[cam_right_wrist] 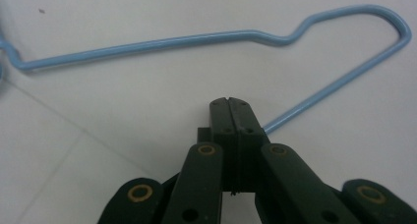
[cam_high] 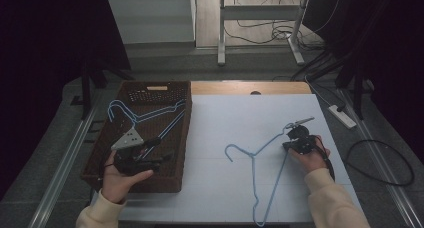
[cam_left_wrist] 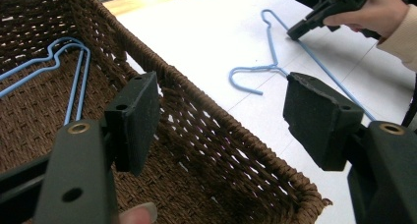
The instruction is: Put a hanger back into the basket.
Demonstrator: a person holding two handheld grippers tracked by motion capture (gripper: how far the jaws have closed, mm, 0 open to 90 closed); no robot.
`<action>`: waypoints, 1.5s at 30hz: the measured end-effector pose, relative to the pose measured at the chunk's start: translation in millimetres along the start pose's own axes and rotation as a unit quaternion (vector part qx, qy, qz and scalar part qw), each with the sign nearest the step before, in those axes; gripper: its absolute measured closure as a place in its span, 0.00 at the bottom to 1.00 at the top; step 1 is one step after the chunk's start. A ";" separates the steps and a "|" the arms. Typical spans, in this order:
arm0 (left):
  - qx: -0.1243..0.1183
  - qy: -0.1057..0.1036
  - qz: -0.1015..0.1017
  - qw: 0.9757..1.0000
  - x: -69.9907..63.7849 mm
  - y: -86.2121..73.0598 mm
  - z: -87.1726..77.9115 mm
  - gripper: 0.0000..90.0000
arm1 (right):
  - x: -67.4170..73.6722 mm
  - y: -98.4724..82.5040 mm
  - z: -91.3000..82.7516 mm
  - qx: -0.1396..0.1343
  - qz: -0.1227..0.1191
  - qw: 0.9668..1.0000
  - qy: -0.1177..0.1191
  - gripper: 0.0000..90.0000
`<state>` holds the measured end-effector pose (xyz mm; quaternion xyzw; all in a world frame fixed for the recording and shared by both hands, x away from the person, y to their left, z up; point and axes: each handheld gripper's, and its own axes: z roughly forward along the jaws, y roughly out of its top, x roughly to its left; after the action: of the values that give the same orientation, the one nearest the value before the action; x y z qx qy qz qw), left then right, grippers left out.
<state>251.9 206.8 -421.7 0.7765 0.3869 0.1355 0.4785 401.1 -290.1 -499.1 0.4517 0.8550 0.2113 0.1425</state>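
A blue wire hanger (cam_high: 270, 140) lies flat on the white sheet, hook toward the basket. My right gripper (cam_high: 289, 145) is shut on its long lower bar near the right shoulder; in the right gripper view the jaws (cam_right_wrist: 229, 102) meet on the wire, and the hanger loop (cam_right_wrist: 196, 37) stretches ahead. In the left gripper view the same hanger (cam_left_wrist: 255, 68) lies with the right gripper (cam_left_wrist: 295, 35) on it. My left gripper (cam_high: 161, 149) hovers open over the brown wicker basket (cam_high: 186, 138), near its right wall (cam_left_wrist: 255, 150), with nothing between its jaws (cam_left_wrist: 221, 101). More blue hangers (cam_high: 145, 115) (cam_left_wrist: 74, 62) lie inside the basket.
The white sheet (cam_high: 240, 118) covers the table, with a wooden strip (cam_high: 250, 88) at its far edge. On the floor to the right lie a power strip (cam_high: 342, 115) and a looped cable (cam_high: 380, 163). A metal stand (cam_high: 260, 18) is behind the table.
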 end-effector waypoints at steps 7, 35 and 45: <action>0.001 -0.001 0.001 1.000 -0.8 0.6 0.5 0.34 | -8.4 -23.1 -13.1 -0.004 0.023 1.000 -0.007 1.00; 0.000 -0.007 0.000 1.000 -1.2 0.3 2.5 0.34 | 59.8 33.0 -10.4 -0.044 -0.105 0.988 0.101 0.75; 0.002 -0.008 0.001 1.000 -1.5 -0.6 4.8 0.34 | 74.1 52.8 17.6 0.031 -0.130 0.987 0.094 0.59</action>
<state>253.4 202.8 -424.4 0.7792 0.3825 0.1287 0.4796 405.6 -197.8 -492.4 0.3192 0.9220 0.2065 0.0735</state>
